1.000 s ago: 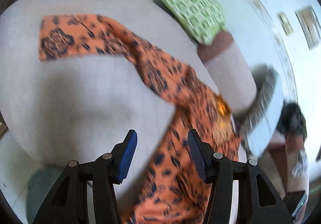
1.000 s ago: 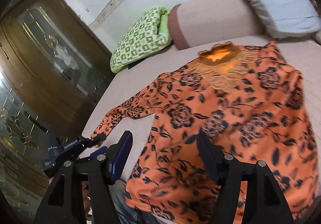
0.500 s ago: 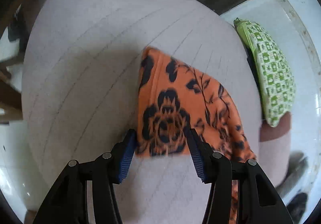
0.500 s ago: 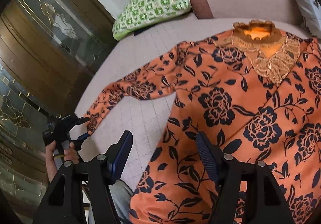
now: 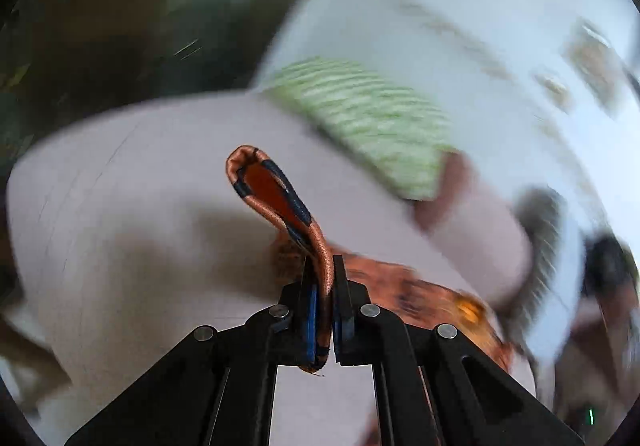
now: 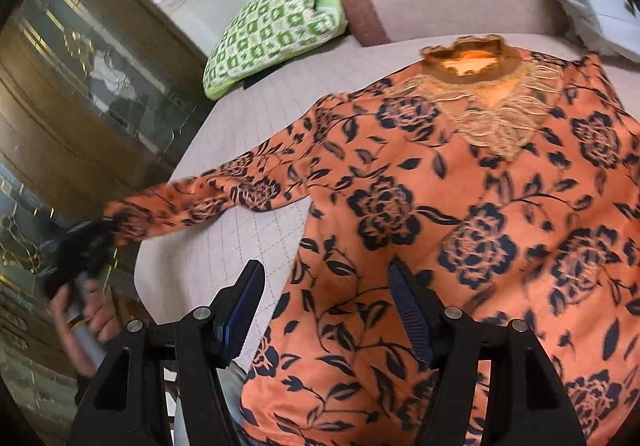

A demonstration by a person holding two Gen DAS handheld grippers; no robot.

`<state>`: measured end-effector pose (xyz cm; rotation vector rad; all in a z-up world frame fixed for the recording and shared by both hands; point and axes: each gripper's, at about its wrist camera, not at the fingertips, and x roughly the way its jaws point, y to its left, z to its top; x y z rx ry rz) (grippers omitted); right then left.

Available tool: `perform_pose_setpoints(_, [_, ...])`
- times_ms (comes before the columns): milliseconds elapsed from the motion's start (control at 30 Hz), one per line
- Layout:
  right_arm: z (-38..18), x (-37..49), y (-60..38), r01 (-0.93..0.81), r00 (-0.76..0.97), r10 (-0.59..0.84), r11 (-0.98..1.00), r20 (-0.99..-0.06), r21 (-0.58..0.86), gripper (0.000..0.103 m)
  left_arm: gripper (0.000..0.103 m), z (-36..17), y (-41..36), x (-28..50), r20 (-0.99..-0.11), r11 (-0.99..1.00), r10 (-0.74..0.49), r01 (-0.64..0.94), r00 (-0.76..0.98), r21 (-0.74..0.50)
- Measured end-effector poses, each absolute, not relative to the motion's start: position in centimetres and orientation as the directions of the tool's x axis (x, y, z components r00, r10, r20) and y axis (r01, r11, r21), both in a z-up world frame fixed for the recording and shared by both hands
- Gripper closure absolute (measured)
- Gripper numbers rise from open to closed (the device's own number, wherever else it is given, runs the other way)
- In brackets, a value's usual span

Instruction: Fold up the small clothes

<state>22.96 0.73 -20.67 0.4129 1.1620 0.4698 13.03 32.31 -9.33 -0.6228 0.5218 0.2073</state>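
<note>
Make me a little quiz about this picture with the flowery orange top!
1. True or false: the left gripper is shut on the top's sleeve cuff.
2. Which stands open, with nothing gripped? A) left gripper B) right gripper
3. Fill in: the green checked pillow lies on the bed, beyond the top's ____ sleeve, as the right wrist view shows it.

Key: 1 true; 2 B; 3 left
</note>
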Motion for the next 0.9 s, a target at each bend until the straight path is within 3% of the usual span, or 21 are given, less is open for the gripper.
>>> perform_pose_setpoints(100, [-19.8,22.2,-2.1,-0.102,0.369,0.534,0.837,-0.761,0.537,0.037,0.099,-5.4,25.8,11.8,-0.464,0.882,-0.077,-0.156,0.883,-0.444])
perform_pose_setpoints(200, [-19.1,21.3,-5.7,-0.056,0.413,0.522,0.833,-0.747,0.551,0.037,0.099,-3.5,18.8,12.0,-0.466,0.918,-0.230,0.032,0.855,-0.395])
perform_pose_setpoints(367, [-19.0,19.6,-12.1,0.020,0.473,0.496,0.820,-0.728,0.572,0.037,0.099,-6.0,8.0,12.3,-0.559,0.878,-0.465,0.276,0.686,-0.391])
perform_pose_setpoints(533, [-21.9,18.2,-17.3,0.118,0.471,0.481,0.796,-0.739,0.594,0.037,0.099,-14.2,-0.3,13.0,-0.682,0.828,-0.561,0.329,0.469,-0.455])
perform_pose_setpoints(700, [-24.8,17.0,-20.0,0.178,0.458,0.513,0.747,-0.726,0.641,0.035,0.093,-20.4,-3.0,14.9,-0.761,0.829,-0.557,0.269,0.332,-0.490])
perform_pose_setpoints(900, [-25.7,16.6,-18.5,0.131,0.416,0.608,0.695,-0.676,0.707,0.035,0.068,-17.6,0.9,13.6,-0.706,0.812,-0.584,0.271,0.401,-0.517])
